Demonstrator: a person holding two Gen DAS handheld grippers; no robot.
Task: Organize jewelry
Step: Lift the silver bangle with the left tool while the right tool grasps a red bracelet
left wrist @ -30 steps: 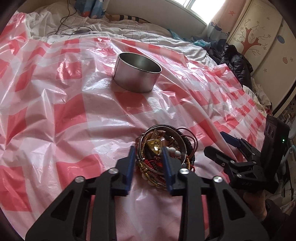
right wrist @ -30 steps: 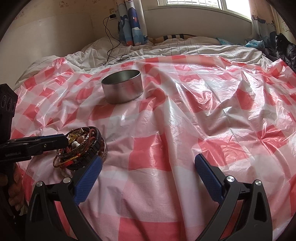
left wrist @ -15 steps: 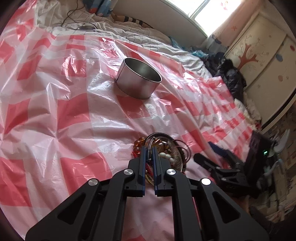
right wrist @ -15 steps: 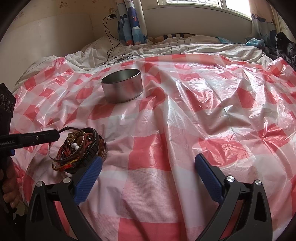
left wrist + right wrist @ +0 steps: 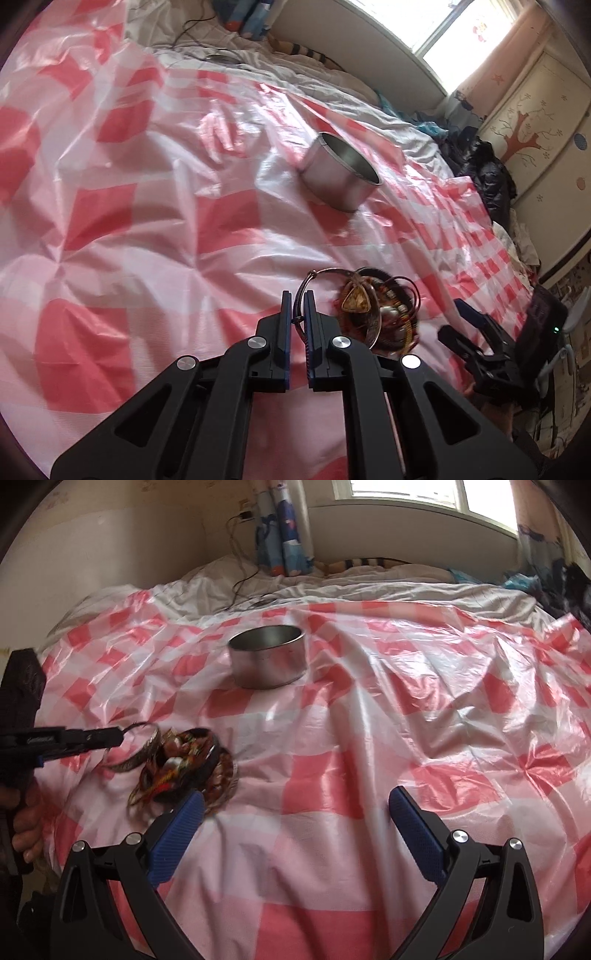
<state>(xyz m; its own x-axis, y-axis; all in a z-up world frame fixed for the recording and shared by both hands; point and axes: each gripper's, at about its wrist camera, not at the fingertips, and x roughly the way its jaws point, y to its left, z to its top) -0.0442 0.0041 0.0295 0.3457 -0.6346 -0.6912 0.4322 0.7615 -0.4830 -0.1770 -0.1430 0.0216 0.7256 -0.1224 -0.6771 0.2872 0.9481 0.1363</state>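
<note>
A heap of bracelets and beads [image 5: 384,317] lies on the red-and-white checked plastic sheet [image 5: 147,206]. My left gripper [image 5: 297,295] is shut on a thin silver bangle [image 5: 328,271], which leans out of the heap's left side. A yellow triangular pendant [image 5: 356,301] sits on top of the heap. An empty round metal tin [image 5: 340,177] stands farther back. In the right wrist view the left gripper [image 5: 114,736] holds the bangle [image 5: 140,724] beside the heap [image 5: 184,764], with the tin [image 5: 267,661] behind. My right gripper [image 5: 295,805] is open over bare sheet, right of the heap.
The sheet covers a bed with white bedding [image 5: 332,587] at the back, where a cable [image 5: 240,583] lies. Dark clothes [image 5: 487,173] are piled by a wardrobe [image 5: 535,122] at the right. A person's hand [image 5: 26,830] holds the left gripper's handle.
My left gripper closed on the thin bangle at the heap's near edge and drew it leftward, tilting it out of the heap. The right gripper stayed put.
</note>
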